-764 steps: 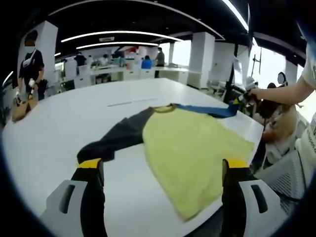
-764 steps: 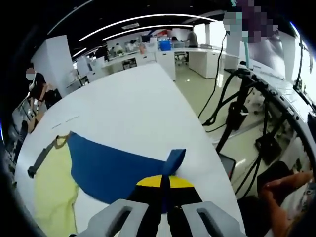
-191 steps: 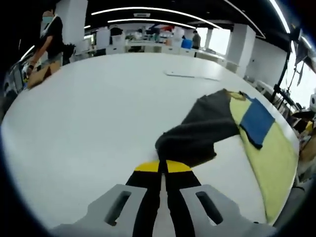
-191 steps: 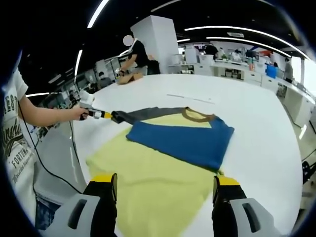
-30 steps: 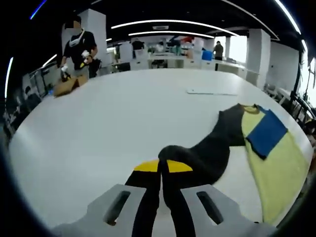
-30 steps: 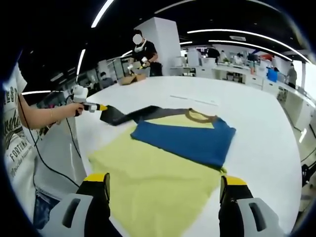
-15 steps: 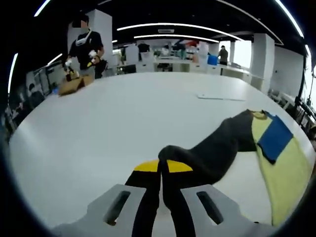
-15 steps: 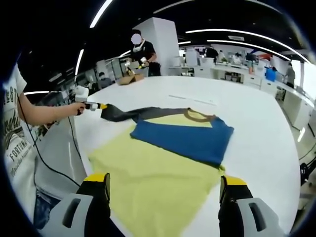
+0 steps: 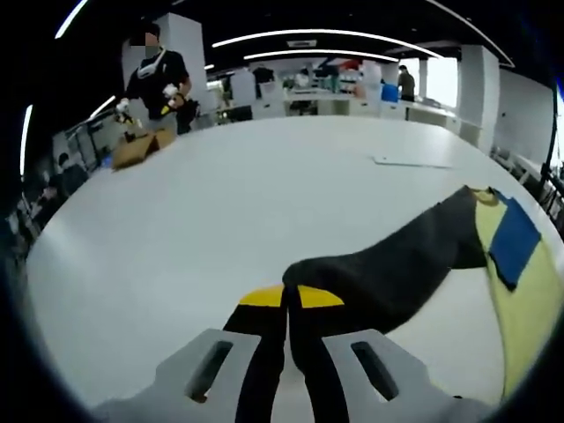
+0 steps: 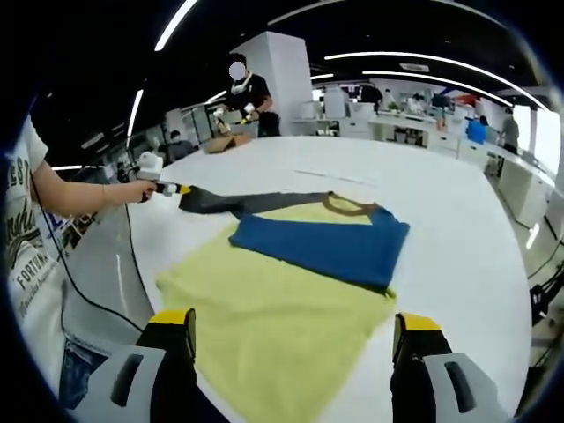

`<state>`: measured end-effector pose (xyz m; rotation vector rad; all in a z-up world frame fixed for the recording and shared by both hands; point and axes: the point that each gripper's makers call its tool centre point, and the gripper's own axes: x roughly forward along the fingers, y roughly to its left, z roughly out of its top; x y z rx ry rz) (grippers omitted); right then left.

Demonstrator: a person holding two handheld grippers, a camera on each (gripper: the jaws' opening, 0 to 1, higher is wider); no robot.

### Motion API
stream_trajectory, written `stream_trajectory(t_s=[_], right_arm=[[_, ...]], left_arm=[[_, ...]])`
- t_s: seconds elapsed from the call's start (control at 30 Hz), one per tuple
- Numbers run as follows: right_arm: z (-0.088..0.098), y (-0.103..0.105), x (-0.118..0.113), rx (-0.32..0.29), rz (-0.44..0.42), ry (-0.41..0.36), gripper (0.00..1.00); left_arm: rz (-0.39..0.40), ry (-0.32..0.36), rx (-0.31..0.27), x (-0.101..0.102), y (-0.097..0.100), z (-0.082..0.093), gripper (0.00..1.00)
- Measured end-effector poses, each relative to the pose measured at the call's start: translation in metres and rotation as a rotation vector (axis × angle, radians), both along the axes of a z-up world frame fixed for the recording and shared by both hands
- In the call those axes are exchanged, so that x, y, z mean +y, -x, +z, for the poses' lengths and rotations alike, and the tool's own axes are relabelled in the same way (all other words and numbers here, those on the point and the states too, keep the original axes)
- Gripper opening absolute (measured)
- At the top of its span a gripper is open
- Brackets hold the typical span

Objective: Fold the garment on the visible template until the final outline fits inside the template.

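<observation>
A yellow shirt (image 10: 273, 308) lies flat on the white table (image 10: 458, 220), its blue sleeve (image 10: 322, 242) folded across the chest. Its dark grey sleeve (image 9: 397, 273) is stretched out straight, away from the body. My left gripper (image 9: 289, 298) is shut on the cuff of that grey sleeve; in the right gripper view the left gripper (image 10: 181, 189) is at the table's left edge, held by a hand. My right gripper (image 10: 291, 339) hangs open above the shirt's hem, with nothing between its jaws. The yellow body (image 9: 529, 300) and blue sleeve (image 9: 513, 249) lie at the right in the left gripper view.
Two thin light strips (image 9: 412, 162) lie on the table beyond the shirt. A person in black (image 9: 152, 75) stands at the far side beside a brown box (image 9: 137, 150). Desks and other people fill the room behind. A cable (image 10: 97, 291) hangs off the table's left edge.
My left gripper has pulled the grey sleeve's cuff outward, so the sleeve now lies straighter and longer. The right gripper has stayed open over the hem.
</observation>
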<state>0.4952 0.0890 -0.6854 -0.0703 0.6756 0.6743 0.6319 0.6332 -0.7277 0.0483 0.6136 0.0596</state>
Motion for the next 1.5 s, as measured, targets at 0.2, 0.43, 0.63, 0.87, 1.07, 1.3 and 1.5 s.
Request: stream_trajectory(t_s=[0.2, 0.43, 0.63, 0.87, 1.07, 1.3, 1.5], right_arm=[[-0.003, 0.002, -0.005, 0.011, -0.025, 0.001, 0.91], [-0.004, 0.002, -0.010, 0.019, -0.050, 0.005, 0.91], [-0.003, 0.003, -0.011, 0.022, -0.045, 0.011, 0.93], [-0.005, 0.004, -0.008, 0.026, -0.042, 0.008, 0.93], [-0.005, 0.005, -0.006, 0.029, -0.035, 0.008, 0.93], [-0.005, 0.006, -0.007, 0.032, -0.034, 0.013, 0.93], [-0.006, 0.006, -0.006, 0.034, -0.033, 0.011, 0.93]], left_arm=[[0.009, -0.006, 0.029, 0.006, -0.005, -0.010, 0.01], [0.018, -0.020, 0.054, 0.011, -0.007, -0.020, 0.01], [0.016, -0.038, 0.035, 0.011, -0.011, -0.016, 0.03], [-0.018, -0.009, 0.021, 0.000, -0.009, -0.014, 0.16], [0.039, 0.024, 0.028, 0.005, 0.000, -0.021, 0.25], [0.091, 0.076, 0.039, 0.010, 0.010, -0.034, 0.25], [0.100, 0.043, 0.063, 0.010, 0.015, -0.039, 0.21]])
